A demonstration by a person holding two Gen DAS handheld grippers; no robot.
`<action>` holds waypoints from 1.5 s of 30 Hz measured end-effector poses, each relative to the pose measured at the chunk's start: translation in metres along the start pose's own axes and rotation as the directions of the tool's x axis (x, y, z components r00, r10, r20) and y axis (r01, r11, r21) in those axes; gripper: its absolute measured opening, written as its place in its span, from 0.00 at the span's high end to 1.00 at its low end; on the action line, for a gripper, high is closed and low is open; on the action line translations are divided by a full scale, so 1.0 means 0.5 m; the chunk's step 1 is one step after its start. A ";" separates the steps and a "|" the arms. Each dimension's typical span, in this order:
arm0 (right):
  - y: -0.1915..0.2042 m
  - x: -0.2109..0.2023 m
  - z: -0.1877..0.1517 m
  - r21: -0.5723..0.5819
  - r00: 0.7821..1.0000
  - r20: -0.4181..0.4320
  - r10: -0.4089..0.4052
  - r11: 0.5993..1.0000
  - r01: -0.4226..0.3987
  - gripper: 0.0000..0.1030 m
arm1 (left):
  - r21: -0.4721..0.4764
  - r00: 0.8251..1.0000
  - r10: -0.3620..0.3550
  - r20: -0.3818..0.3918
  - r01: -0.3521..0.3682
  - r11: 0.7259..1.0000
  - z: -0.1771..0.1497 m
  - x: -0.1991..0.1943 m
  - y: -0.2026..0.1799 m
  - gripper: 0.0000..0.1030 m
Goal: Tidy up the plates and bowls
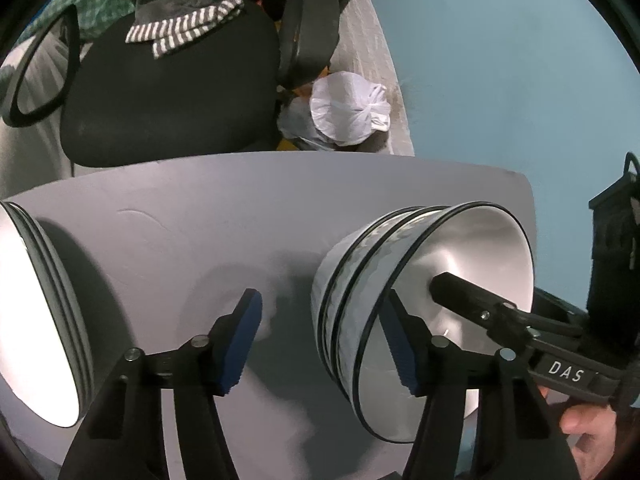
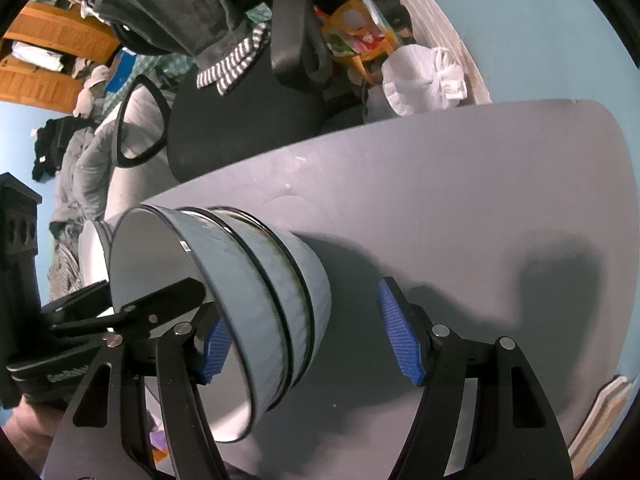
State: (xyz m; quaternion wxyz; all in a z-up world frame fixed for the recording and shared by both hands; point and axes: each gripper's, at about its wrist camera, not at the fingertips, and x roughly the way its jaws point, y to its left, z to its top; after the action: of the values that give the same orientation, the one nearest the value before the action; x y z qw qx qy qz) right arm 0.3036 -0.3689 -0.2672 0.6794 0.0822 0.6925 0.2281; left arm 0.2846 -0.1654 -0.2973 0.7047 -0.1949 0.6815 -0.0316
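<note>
Three nested pale blue-grey bowls (image 1: 360,280) (image 2: 256,292) with black rims stand on the grey table (image 1: 180,220) (image 2: 480,184). My left gripper (image 1: 324,300) is open astride the stack's wall: one blue pad sits inside the top bowl, the other hangs clear of the outside. My right gripper (image 2: 304,308) straddles the opposite wall the same way, open, with its outer pad well off the bowls. Each view also shows a black finger (image 1: 460,294) (image 2: 172,292) of the other gripper reaching into the top bowl. A stack of white plates (image 1: 40,312) (image 2: 94,252) with dark rims sits at the table's left.
A black office chair (image 1: 168,92) (image 2: 240,120) draped with striped cloth stands just beyond the table's far edge. A white plastic bag (image 1: 348,108) lies on the floor by the blue wall. A black boxy object (image 1: 612,240) sits beside the bowls. A person's hand (image 1: 588,428) holds the right gripper.
</note>
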 end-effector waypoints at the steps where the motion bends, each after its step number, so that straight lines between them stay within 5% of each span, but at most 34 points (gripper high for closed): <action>1: -0.001 0.000 -0.002 0.001 1.000 0.001 0.003 1.000 -0.003 0.33 | -0.001 1.000 -0.009 -0.001 0.009 1.000 0.000 0.000 0.002 0.45; 4: -0.005 0.003 -0.004 0.000 0.999 -0.001 0.032 0.999 -0.032 0.37 | -0.004 0.999 -0.047 -0.002 0.047 0.999 0.000 -0.001 0.004 0.56; 7: -0.009 0.004 -0.004 0.013 0.995 -0.009 0.096 0.995 -0.096 0.54 | -0.011 0.995 -0.098 -0.013 0.098 0.995 0.001 -0.002 0.004 0.67; 19: -0.001 -0.008 0.001 -0.010 0.998 -0.014 0.063 0.998 -0.063 0.77 | -0.039 0.993 -0.115 -0.027 0.114 0.993 0.002 -0.006 0.014 0.73; 45: 0.061 0.001 -0.026 -0.018 0.998 -0.056 -0.011 1.000 0.010 0.81 | -0.032 0.999 -0.039 -0.020 0.038 0.999 -0.046 -0.040 0.041 0.76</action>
State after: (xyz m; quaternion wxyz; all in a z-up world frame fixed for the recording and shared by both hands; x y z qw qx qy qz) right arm 0.2849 -0.3446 -0.2551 0.6618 0.0661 0.7095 0.2329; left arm 0.2565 -0.1455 -0.2846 0.6936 -0.2189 0.6853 -0.0363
